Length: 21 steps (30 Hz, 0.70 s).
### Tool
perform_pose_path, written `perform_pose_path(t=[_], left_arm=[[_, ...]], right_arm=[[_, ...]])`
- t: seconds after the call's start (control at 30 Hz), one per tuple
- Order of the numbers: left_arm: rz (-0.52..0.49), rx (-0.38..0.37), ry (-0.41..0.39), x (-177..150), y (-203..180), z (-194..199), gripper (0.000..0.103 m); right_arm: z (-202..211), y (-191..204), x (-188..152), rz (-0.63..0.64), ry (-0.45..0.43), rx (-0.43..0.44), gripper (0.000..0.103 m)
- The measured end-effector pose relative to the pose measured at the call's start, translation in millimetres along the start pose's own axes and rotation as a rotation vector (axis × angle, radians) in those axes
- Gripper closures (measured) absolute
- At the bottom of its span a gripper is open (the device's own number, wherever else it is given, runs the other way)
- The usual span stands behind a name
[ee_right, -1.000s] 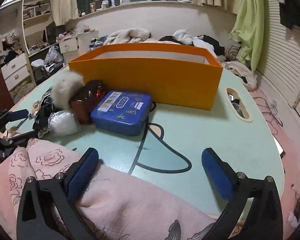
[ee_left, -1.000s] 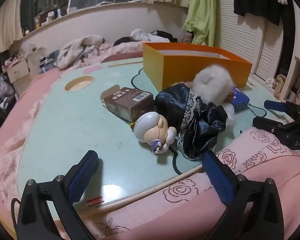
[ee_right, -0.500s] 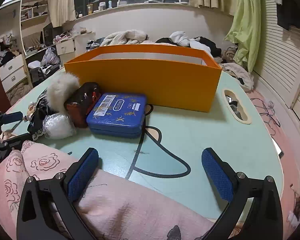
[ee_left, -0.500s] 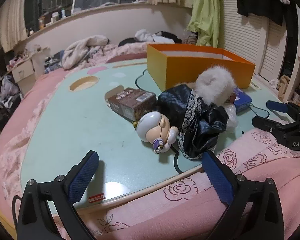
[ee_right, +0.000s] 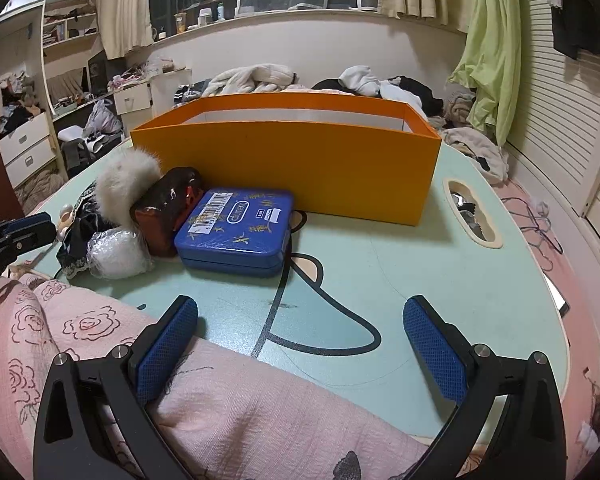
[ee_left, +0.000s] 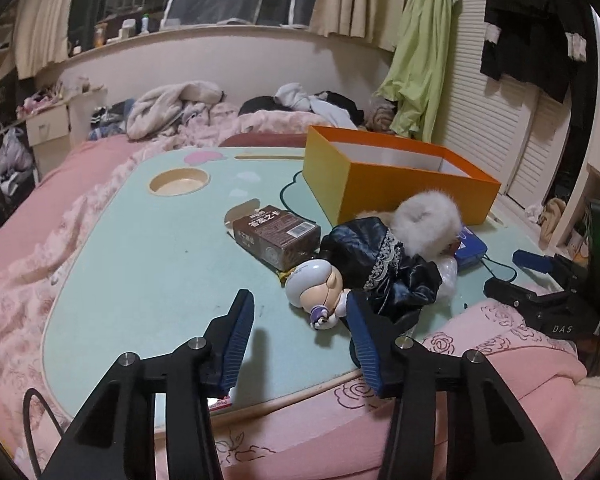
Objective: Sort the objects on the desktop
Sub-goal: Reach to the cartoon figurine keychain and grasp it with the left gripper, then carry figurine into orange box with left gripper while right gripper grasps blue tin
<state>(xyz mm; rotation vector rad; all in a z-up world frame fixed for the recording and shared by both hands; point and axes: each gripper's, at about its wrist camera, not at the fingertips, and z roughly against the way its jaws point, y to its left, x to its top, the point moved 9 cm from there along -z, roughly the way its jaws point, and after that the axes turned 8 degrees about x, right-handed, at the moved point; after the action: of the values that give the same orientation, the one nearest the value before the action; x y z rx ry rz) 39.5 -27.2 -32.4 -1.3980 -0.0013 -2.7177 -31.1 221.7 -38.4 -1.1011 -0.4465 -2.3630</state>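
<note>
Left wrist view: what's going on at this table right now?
A person holds tongs in each hand over a mint-green table to sort clutter into an open orange cardboard box. The left tongs have just been closing, with nothing between their jaws, just short of a small white-haired doll in black clothes. The right tongs hang open near a blue rectangular tin. Nothing is held.

The mint-green bench (ee_left: 140,272) carries an open orange box (ee_left: 384,184) at its far side. A brown carton (ee_left: 278,236) lies on its side near the centre. Beside it lie a doll (ee_left: 320,290), a blue tin (ee_right: 236,232) and a wrapped white ball (ee_right: 116,254). A pink quilt (ee_right: 80,340) overlaps the near edge.
</note>
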Motion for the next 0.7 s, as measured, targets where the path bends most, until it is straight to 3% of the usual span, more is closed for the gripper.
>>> perform_pose_path(t=[0.2,0.33,0.57,0.7], left_arm=[[-0.001,-0.047,0.012,6.5,-12.0,-7.8,0.056],[0.026,-0.044,0.089,2.8,-12.1,-32.4,0.062],[0.018,-0.025,0.042,-0.7,-11.5,-18.8,0.062],[0.016,-0.002,0.013,2.4,-10.5,-13.4,0.062]], right_arm=[[0.0,-0.3,0.0,0.0,0.0,0.001,0.001],[-0.1,-0.4,-0.1,0.0,0.0,0.001,0.001],[1.6,-0.5,5.5,-0.018,-0.002,0.041,0.004],[-2.3,7.3,25.3,-0.022,-0.003,0.052,0.006]])
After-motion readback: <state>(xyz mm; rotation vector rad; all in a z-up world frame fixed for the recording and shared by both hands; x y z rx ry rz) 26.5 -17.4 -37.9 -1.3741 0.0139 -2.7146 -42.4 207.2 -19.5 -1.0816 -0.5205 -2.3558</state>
